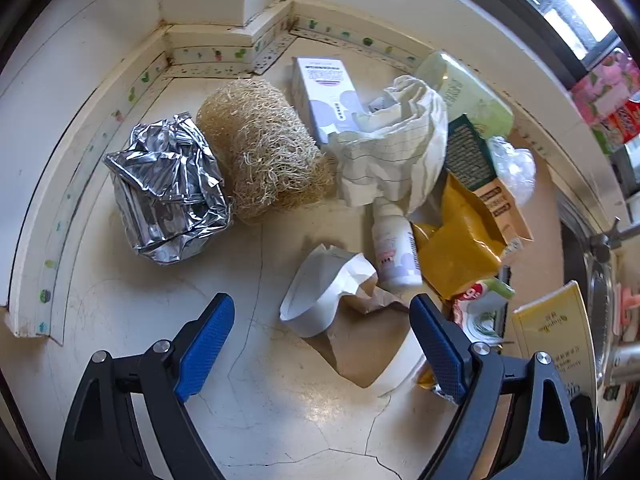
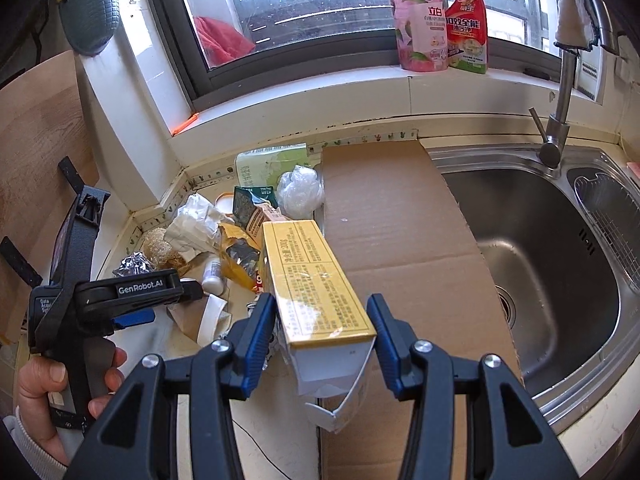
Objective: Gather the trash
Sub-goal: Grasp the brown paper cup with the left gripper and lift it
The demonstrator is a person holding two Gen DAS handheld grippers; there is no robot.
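Observation:
A pile of trash lies in the counter corner: crumpled foil point(image 1: 168, 188), a loofah point(image 1: 264, 152), crumpled paper point(image 1: 396, 156), a white-and-purple box point(image 1: 324, 96), a small white bottle point(image 1: 394, 252), a yellow pouch point(image 1: 460, 244) and a crushed paper cup point(image 1: 340, 312). My left gripper point(image 1: 322, 340) is open, low over the counter, with the paper cup between its fingers. My right gripper point(image 2: 322, 328) is open around a long yellow box point(image 2: 316, 276), whose open end points at the camera. The yellow box also shows in the left wrist view point(image 1: 560, 332). The left gripper point(image 2: 120, 292) shows in the right wrist view.
A flat cardboard sheet point(image 2: 400, 220) lies on the counter and overlaps the steel sink point(image 2: 560, 240). A faucet point(image 2: 560, 112) stands behind the sink. Two spray bottles point(image 2: 440, 20) stand on the window sill. A wooden board point(image 2: 36, 128) leans at left.

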